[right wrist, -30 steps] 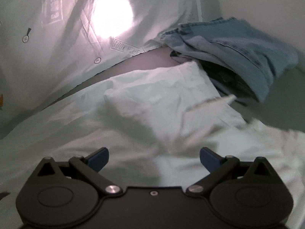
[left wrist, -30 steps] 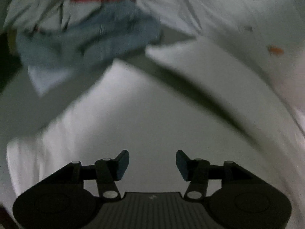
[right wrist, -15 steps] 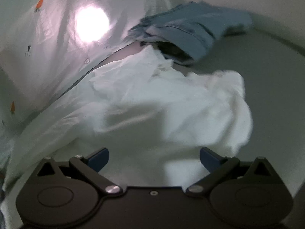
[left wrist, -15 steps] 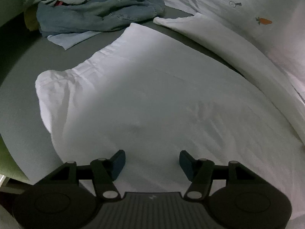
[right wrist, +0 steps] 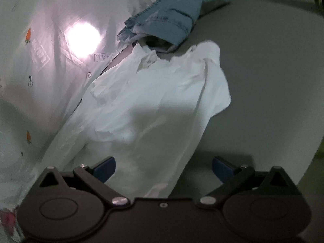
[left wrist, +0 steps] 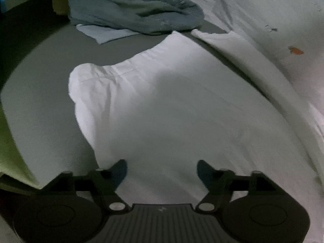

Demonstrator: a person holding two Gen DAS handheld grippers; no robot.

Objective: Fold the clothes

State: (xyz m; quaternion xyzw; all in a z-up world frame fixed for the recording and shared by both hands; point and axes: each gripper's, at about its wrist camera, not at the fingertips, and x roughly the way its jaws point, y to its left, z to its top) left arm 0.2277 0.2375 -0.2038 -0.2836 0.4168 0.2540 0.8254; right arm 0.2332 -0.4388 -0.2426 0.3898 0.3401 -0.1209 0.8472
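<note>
Shirt (right wrist: 154,105), white and buttoned, is the piece being worked on: it lies spread on the grey surface (right wrist: 263,81), collar toward the far edge, one side already turned in over the body, as far as the right wrist view shows. In the left wrist view the same white shirt (left wrist: 172,105) looks mostly smooth, a sleeve end or cuff bunched at its left side. I judge the fold barely begun: the cloth is laid out and perhaps one side is brought in, while the other side, the sleeves and the crosswise folds are left.

Beside it along one edge lies one larger pale cloth with small carrot prints (right wrist: 40,81), touching or slightly overlapping the shirt. At the far edge sits one heap of unfolded clothes, with jeans (right wrist: 178,16) on top in the right view; in the left view the heap (left wrist: 133,12) also shows something pale blue and something red, too jumbled to count. So one garment is in hand and several wait.

Both tools hover low over the shirt. The left gripper (left wrist: 162,168) has its fingers apart and empty. The right gripper (right wrist: 164,168) likewise has its fingers spread wide, holding nothing.
</note>
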